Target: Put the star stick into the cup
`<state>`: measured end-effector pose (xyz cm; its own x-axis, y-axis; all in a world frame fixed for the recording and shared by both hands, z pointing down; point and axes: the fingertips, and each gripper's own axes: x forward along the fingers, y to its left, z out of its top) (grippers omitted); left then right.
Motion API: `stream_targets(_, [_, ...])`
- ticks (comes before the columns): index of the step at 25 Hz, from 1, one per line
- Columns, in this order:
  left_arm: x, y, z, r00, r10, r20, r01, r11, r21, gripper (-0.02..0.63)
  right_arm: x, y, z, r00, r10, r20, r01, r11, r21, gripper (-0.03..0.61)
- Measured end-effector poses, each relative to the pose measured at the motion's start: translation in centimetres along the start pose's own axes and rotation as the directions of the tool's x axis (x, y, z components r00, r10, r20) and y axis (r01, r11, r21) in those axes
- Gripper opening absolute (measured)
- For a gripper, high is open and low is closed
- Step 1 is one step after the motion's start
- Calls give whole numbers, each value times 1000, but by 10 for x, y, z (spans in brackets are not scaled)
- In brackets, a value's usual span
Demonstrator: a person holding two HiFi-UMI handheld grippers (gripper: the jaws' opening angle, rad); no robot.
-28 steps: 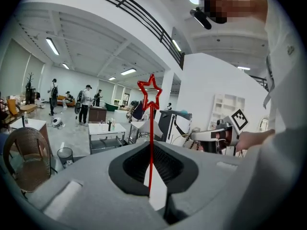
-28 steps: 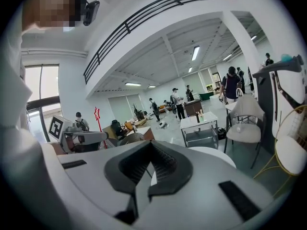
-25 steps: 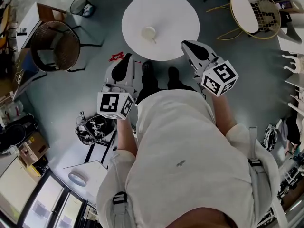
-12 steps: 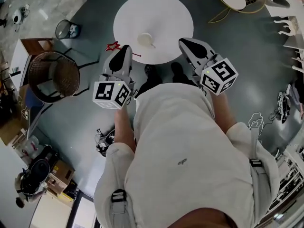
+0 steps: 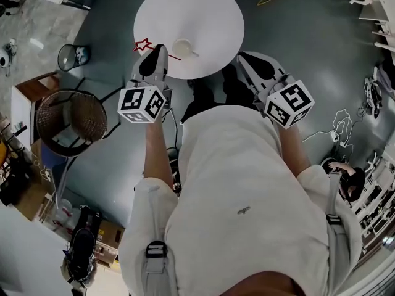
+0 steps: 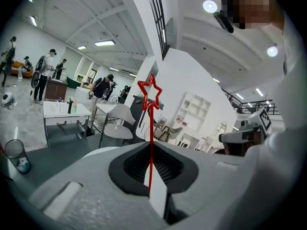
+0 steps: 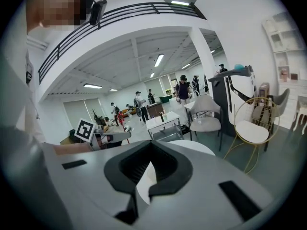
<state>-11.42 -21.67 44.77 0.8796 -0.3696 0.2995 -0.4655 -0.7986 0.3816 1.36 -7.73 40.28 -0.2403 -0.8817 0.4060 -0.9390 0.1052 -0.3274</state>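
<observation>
The left tool (image 5: 159, 48) is clamped on the star stick (image 5: 143, 44). Its jaws are drawn narrow, with the thin red shaft pinched between them. In the left gripper view the star stick (image 6: 151, 128) rises straight up out of the left tool (image 6: 151, 164), with the outlined star at its top against the far white wall.

From the head view, the star sits over the left edge of the round white surface (image 5: 203, 11). The shaft's other end pokes out on the right of the jaws, just beside the near-left side of the cup (image 5: 183, 47). Whether it touches the cup cannot be told. The stick is outside the cup. The cup stands on the surface close to its near edge.

The right tool (image 5: 242, 57) hangs at the near-right edge of the surface, to the right of the cup and apart from it. In the right gripper view the right tool (image 7: 149, 169) has its jaws drawn together with nothing between them, and the white surface shows past the tips.

On the floor to the left stand a wicker chair (image 5: 71, 123) and a small bin (image 5: 69, 57).
</observation>
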Motion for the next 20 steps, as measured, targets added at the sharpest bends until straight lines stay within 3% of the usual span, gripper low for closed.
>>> stream_targets(8, [38,32,-22,998,-40,-45,39,999,-13,23,-3,-9,-17,995,-78,-61,80,996,29,8])
stream_targets(20, [75,47,-78,988,-78,-137,70,995,-64,23,1,-16,-33,987,-112,-119,119,992,51,8])
